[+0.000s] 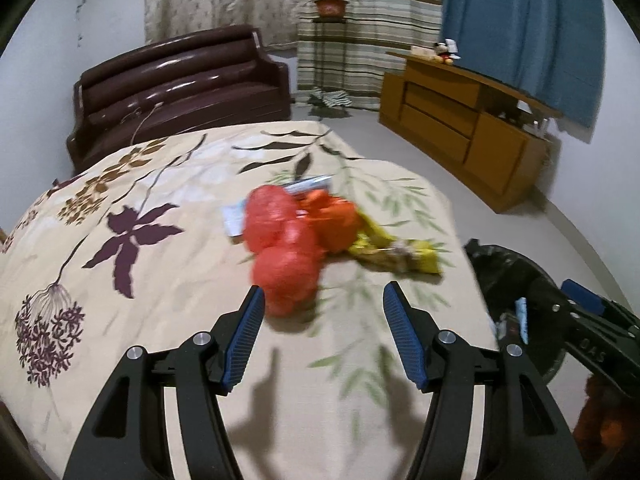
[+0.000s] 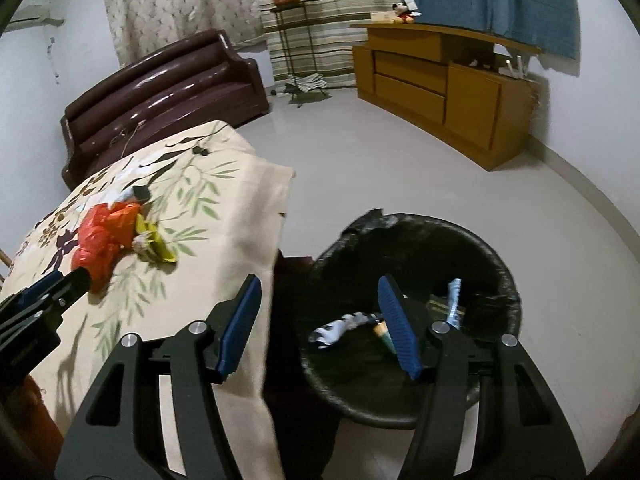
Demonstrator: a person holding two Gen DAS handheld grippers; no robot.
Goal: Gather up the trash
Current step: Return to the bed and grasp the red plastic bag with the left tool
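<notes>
— Looking across the room, what do you see on the desk?

— A floral-clothed desk [image 1: 160, 280] carries a small heap of trash: a crumpled red plastic bag [image 1: 280, 240], an orange wrapper [image 1: 336, 220] touching it, and a yellow snack packet [image 1: 392, 254] beside them. The left gripper [image 1: 324, 300] hangs just short of the red bag, its blue-padded fingers [image 1: 246, 340] spread wide, holding nothing.

— And the other hand?

— The right gripper [image 2: 320, 300] hovers above a black-lined bin [image 2: 500, 264] on the floor beside the desk, fingers also spread and empty. A few scraps already lie inside the bin.

— How would that bag handle?

— I judge it light, soft and a little slippery; it should crush easily. Pinching a bunched fold near its closest lobe seems safest, since a smooth flat patch could slide out.
</notes>
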